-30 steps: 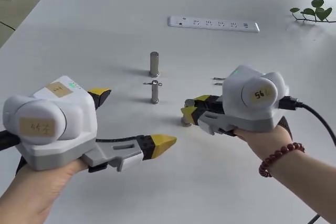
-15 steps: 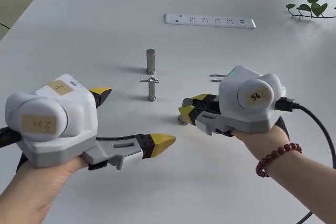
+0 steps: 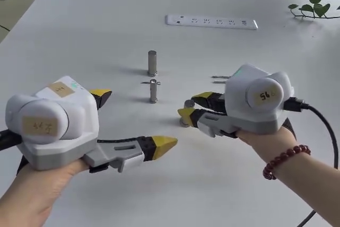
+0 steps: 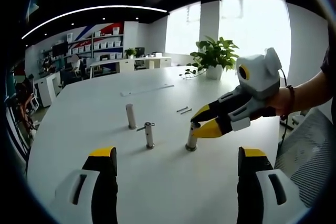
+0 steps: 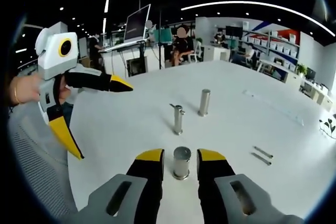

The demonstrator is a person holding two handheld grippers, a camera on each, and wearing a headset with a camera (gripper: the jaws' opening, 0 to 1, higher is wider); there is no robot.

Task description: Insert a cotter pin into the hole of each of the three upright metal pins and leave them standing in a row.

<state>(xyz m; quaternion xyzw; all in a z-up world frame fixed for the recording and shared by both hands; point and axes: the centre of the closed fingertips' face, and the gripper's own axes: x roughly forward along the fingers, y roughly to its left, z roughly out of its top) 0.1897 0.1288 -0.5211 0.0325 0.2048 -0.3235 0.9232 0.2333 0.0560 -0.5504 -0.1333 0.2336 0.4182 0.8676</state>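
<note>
Item one: the right gripper (image 3: 193,104), jaws parted. One yellow tip sits on each side of the nearest metal pin (image 5: 181,162). In the right gripper view we see a thin gap on both sides of it, so we log the gripper as released, straddling the pin without clamping it. That pin stands upright on the white worktop (image 3: 106,19), and we see nothing through its top.

Item two: the left gripper (image 3: 133,120), jaws spread wide and holding nothing. It is held above the worktop, well apart from the pins on their left.

Item three: the middle metal pin (image 3: 153,91), upright, with a cotter pin (image 3: 148,82) crosswise through its top.

Item four: the far metal pin (image 3: 152,62), upright and bare, in line with the other two.

Item five: two loose cotter pins (image 3: 220,79), lying side by side just beyond the right gripper.

Item six: a power strip (image 3: 211,22) farther back, and a plant (image 3: 316,6) at the far right edge.
</note>
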